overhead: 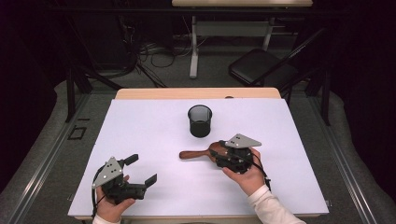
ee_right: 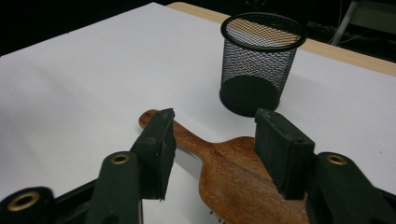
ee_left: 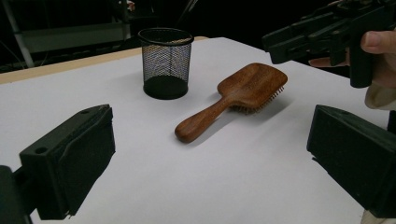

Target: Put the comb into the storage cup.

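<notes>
Below the right gripper [ee_right: 212, 142], its jaws half spread and seemingly not yet pinching, the hairbrush [ee_right: 233, 179] lies bristles down near the mesh cup [ee_right: 259, 65]. Closing off-centre could skid the brush sideways. The left gripper [overhead: 140, 170] rests spread wide.

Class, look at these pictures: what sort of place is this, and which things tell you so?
Probably a lab or workshop: a white-covered table stands on grey carpet, cables trail behind it, and a folding chair sits nearby.
</notes>
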### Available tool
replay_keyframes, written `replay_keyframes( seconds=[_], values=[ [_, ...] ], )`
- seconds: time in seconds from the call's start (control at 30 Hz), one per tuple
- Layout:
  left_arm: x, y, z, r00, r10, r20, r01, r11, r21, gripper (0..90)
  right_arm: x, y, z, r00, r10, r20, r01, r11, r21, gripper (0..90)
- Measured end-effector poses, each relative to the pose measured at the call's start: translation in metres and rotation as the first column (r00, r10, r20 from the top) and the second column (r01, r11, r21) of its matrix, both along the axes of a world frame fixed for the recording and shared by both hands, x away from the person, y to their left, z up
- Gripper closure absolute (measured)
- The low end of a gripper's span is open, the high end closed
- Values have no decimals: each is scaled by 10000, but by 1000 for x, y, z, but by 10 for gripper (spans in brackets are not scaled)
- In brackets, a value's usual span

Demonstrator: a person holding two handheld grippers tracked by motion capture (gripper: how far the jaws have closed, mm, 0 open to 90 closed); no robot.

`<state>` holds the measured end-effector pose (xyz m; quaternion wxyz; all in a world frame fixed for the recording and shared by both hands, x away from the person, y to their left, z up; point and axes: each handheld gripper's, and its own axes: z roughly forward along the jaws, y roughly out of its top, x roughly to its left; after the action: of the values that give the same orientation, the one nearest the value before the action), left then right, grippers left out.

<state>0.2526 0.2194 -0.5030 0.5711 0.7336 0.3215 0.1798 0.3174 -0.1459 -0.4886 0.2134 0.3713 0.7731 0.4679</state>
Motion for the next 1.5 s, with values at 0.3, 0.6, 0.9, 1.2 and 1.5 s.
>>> replay_keyframes(
  seconds=[0.3, 0.6, 0.9, 1.2, 1.5],
  values=[
    [1, 0, -1, 9999, 31, -98, -29, 9999, 150, 22, 20, 29, 0, 9961, 415, -781, -482, 9952, -851, 760],
    [2, 1, -2, 9998, 66, -172, -63, 9998, 178, 28, 40, 47, -4, 9873, 494, -1508, -668, 9914, -1125, 900],
    [4, 2, -4, 9996, 49, -270, -44, 9998, 197, 31, 59, 65, -20, 9701, 325, -2403, -725, 9845, -1595, 900],
    [4, 3, -4, 9995, 53, -303, -48, 9999, 158, 32, 71, 85, -30, 9672, -55, -2538, -615, 9649, -2551, 900],
    [4, 3, -5, 9995, 65, -312, -60, 9998, 163, 39, 78, 94, -39, 9574, -424, -2857, -525, 9471, -3166, 900]
  ],
)
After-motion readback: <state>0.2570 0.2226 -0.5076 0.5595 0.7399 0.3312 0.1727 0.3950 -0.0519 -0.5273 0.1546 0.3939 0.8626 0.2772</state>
